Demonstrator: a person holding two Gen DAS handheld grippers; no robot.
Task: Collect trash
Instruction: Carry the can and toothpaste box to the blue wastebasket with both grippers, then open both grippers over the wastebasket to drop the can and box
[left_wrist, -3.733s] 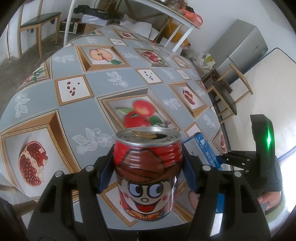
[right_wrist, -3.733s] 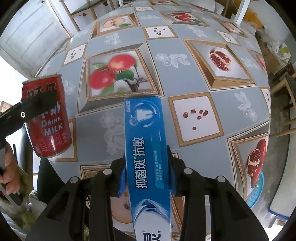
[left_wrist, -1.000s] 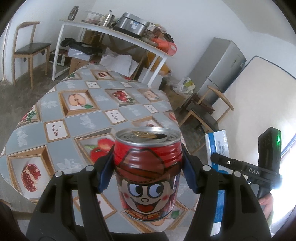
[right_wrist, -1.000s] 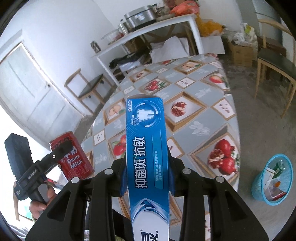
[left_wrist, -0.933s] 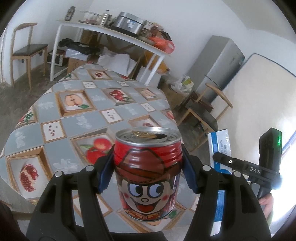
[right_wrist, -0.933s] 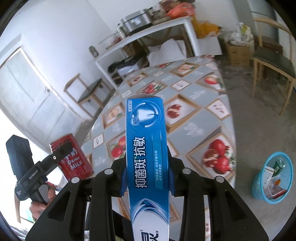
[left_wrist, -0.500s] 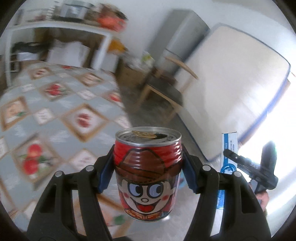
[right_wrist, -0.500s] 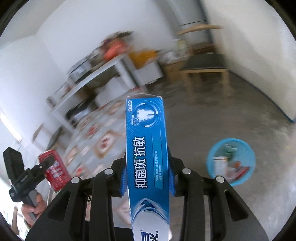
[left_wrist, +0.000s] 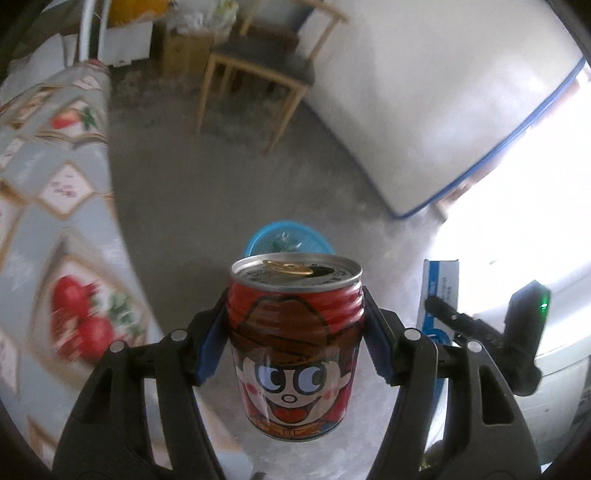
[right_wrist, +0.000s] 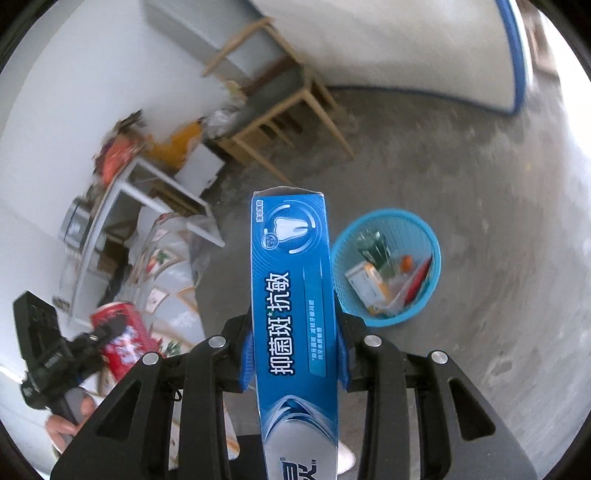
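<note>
The left hand-held gripper (left_wrist: 295, 341) is clamped on a red drink can (left_wrist: 294, 345), its blue pads pressed to the can's ribbed sides, the opened top facing away from the camera. The right hand-held gripper (right_wrist: 295, 360) grips a blue toothpaste box (right_wrist: 293, 295) held lengthwise, its far end pointing to 12 o'clock. Both pieces of trash are in the air, off the surface (left_wrist: 44, 206), which lies at 9 o'clock in the left wrist view.

The step in hand looks like the carry to the bin. A blue mesh wastebasket (right_wrist: 428, 236) stands on the concrete floor, just past the box at 2 o'clock in the right wrist view, already holding cartons and wrappers. In the left wrist view its rim (left_wrist: 258, 236) peeks out directly behind the can at 12 o'clock.

Next, each item should be brought above the basket's mouth and the jaws let go, one hand at a time so they do not collide
</note>
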